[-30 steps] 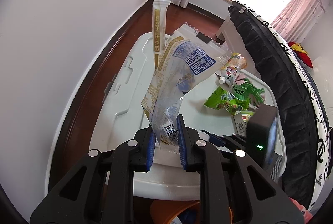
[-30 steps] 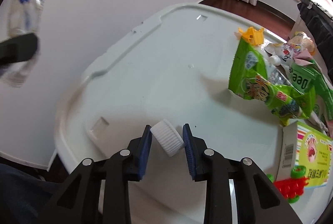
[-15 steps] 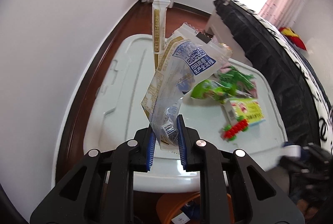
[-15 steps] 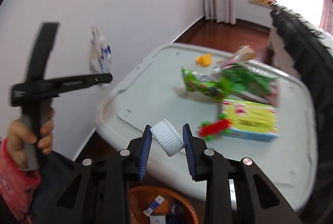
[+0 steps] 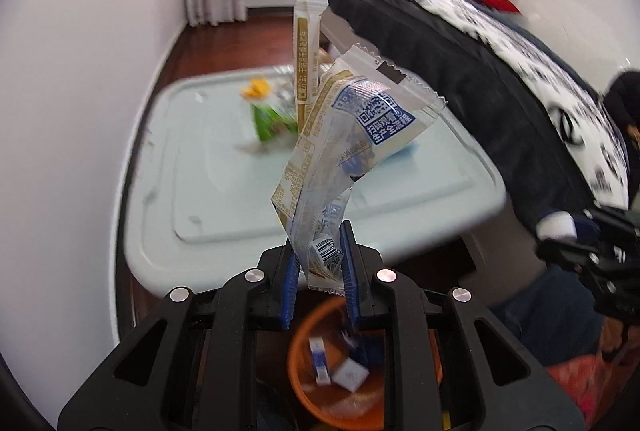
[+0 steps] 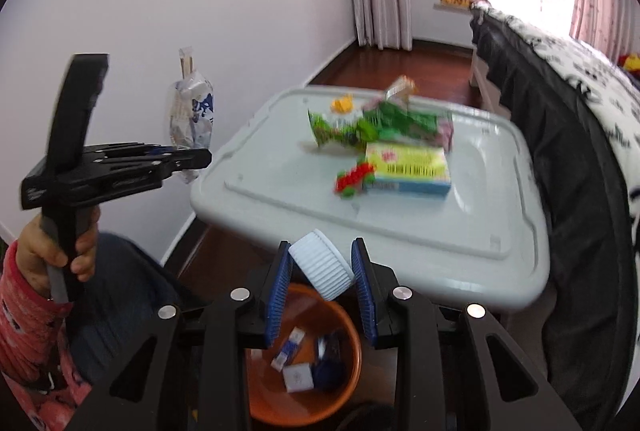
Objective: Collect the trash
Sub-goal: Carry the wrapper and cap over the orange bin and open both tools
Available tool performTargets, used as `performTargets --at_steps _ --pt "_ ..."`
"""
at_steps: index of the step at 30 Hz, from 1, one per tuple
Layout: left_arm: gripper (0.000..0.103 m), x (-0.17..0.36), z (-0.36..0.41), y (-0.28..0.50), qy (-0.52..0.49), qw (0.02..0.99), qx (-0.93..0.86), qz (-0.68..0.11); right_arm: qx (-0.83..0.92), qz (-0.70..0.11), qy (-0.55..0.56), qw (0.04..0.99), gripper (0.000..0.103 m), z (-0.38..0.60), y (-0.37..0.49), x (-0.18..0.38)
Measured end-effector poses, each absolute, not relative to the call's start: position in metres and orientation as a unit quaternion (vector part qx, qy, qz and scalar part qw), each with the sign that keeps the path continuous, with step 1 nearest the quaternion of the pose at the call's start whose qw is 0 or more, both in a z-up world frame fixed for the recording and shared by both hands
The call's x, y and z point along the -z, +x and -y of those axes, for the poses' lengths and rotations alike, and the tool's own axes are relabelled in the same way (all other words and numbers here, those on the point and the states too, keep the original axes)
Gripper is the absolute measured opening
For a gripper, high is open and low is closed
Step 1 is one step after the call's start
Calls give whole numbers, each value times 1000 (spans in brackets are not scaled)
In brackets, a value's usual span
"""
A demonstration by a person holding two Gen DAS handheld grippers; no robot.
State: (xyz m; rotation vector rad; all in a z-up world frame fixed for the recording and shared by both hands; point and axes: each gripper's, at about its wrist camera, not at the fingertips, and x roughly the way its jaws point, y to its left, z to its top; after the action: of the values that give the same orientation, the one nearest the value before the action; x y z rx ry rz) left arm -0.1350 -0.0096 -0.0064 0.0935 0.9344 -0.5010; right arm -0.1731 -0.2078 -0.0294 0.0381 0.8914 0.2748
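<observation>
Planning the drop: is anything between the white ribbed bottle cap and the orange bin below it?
Nothing visible. The white ribbed bottle cap, held in the right claw, hangs above the open orange plastic bin, which holds only small cartons.

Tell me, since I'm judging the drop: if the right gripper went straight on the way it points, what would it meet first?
Probably the orange bin. The right gripper, shut on the white cap, points down, with the bin's open mouth showing below its jaws. Depth is unclear, so the grey lid edge could come close.

We can't read blurred green packets [image 5: 272, 119] on tabletop [image 5: 224, 191]; orange bin [image 6: 340, 403] contents smeared, rim partly behind right hand-held gripper [image 6: 322, 267].
</observation>
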Motion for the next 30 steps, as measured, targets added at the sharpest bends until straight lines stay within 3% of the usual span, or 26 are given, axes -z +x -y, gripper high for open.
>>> performTargets --at_steps 11,19,20,21,22,23,30 --pt "19 133 34 -189 23 753 252 -607 -144 -559 75 813 32 194 -180 125" --pt "19 178 33 -188 29 714 226 -662 -151 -592 69 789 32 180 -179 149" --pt "23 180 35 -191 33 714 219 -664 -151 -589 68 791 32 180 -179 149" --pt "45 181 35 -191 38 715 212 -665 -151 -585 66 794 41 180 -179 146" --pt "84 182 36 -190 44 713 204 -669 -148 -578 63 800 54 181 -177 143" --pt "92 182 37 -189 47 716 200 -667 -134 -561 57 815 76 182 -179 136" --pt "92 181 33 -191 59 722 193 -662 -122 -542 98 825 78 201 -178 129"
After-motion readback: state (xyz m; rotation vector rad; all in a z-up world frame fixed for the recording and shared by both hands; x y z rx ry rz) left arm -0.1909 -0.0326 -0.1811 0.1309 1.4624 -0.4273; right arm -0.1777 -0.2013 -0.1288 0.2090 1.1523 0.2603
